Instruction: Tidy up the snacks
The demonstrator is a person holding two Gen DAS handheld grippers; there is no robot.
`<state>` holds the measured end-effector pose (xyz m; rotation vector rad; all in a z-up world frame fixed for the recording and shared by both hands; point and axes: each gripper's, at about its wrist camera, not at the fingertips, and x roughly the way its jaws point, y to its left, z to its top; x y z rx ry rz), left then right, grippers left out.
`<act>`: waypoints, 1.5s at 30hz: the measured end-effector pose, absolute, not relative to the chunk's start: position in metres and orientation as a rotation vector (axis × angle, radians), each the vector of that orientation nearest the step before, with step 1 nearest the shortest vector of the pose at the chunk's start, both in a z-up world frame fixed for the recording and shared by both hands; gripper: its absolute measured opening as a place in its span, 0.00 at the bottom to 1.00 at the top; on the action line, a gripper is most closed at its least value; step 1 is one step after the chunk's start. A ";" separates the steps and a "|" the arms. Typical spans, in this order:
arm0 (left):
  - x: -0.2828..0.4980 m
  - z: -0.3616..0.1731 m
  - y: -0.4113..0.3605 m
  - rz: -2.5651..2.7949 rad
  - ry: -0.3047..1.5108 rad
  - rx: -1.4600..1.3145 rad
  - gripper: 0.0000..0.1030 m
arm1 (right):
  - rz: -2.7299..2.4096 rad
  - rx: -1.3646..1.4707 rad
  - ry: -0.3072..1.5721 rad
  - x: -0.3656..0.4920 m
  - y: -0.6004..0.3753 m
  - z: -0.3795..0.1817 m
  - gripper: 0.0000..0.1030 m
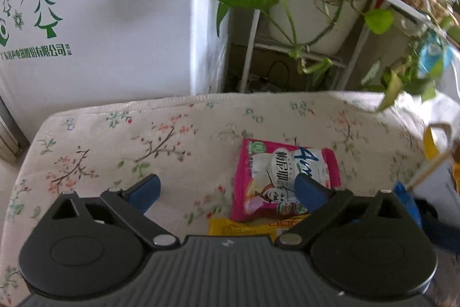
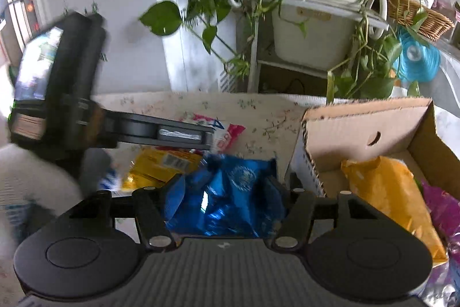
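In the left wrist view my left gripper (image 1: pixel 227 189) is open above the flowered tablecloth (image 1: pixel 115 140). Its right finger (image 1: pixel 309 190) lies over a pink and white snack packet (image 1: pixel 276 171). A yellow packet (image 1: pixel 238 226) peeks out below it. In the right wrist view my right gripper (image 2: pixel 224 197) is shut on a blue foil snack bag (image 2: pixel 230 200), just left of an open cardboard box (image 2: pixel 359 128). The box holds an orange packet (image 2: pixel 394 197) and a purple one (image 2: pixel 442 203). The left gripper's body (image 2: pixel 161 131) crosses the left side above a yellow packet (image 2: pixel 161 163).
A white appliance (image 1: pixel 115 19) with green tree prints stands behind the table. A white rack with potted trailing plants (image 2: pixel 310 28) stands at the back. A wicker basket (image 2: pixel 419 13) and a blue object (image 2: pixel 417 59) sit at the right.
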<state>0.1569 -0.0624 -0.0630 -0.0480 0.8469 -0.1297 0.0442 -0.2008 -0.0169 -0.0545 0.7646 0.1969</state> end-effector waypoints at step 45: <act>-0.029 -0.014 -0.007 -0.372 1.022 -0.003 0.96 | 0.248 0.108 1.150 -0.048 -0.231 -0.011 0.84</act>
